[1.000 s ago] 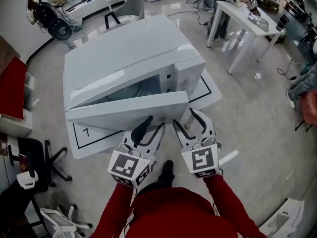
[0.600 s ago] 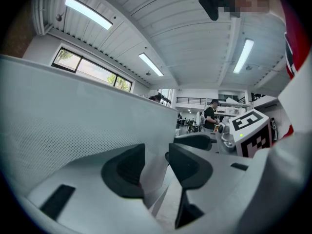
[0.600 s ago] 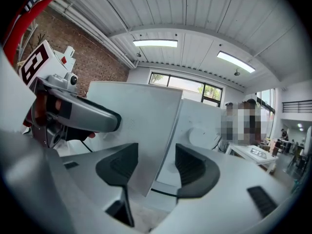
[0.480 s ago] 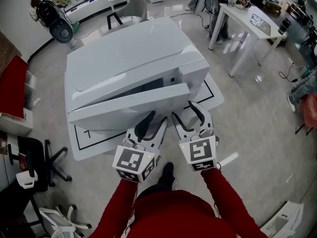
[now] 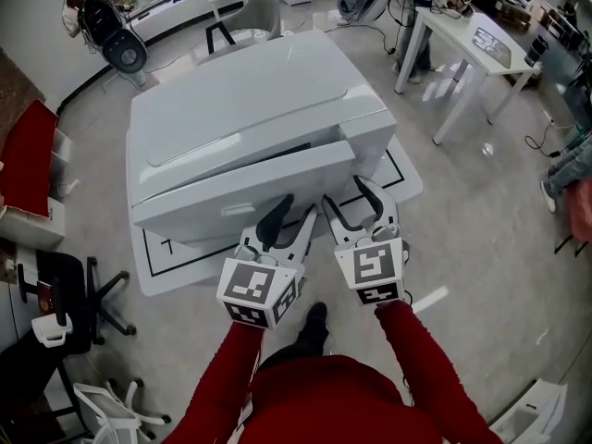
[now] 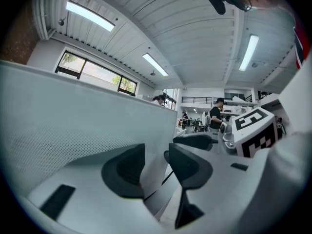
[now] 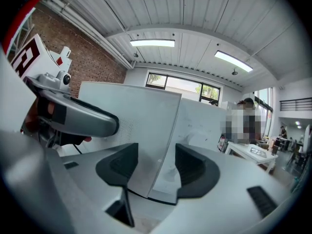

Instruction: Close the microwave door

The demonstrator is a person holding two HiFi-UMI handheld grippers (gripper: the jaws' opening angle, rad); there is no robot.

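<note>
In the head view a large white microwave [image 5: 250,100] stands on a low white board. Its door [image 5: 231,191] is swung almost against the body, with only a thin dark gap along its top edge. My left gripper [image 5: 289,218] and right gripper [image 5: 352,203] are side by side at the door's outer face near its right end, both open. In the left gripper view the door's dotted panel [image 6: 73,121] fills the left, just past my left gripper [image 6: 155,165]. In the right gripper view the door's free edge [image 7: 168,130] stands beyond my right gripper [image 7: 156,167].
The white board [image 5: 400,166] under the microwave carries black outline marks. A white table [image 5: 462,35] stands at the right, an office chair base [image 5: 92,303] at the left, a grey chair [image 5: 252,12] behind. My foot [image 5: 313,320] is on the floor below the grippers.
The door has swung towards the microwave body, narrowing a wide opening to a thin gap. Both grippers have moved forward with it.
</note>
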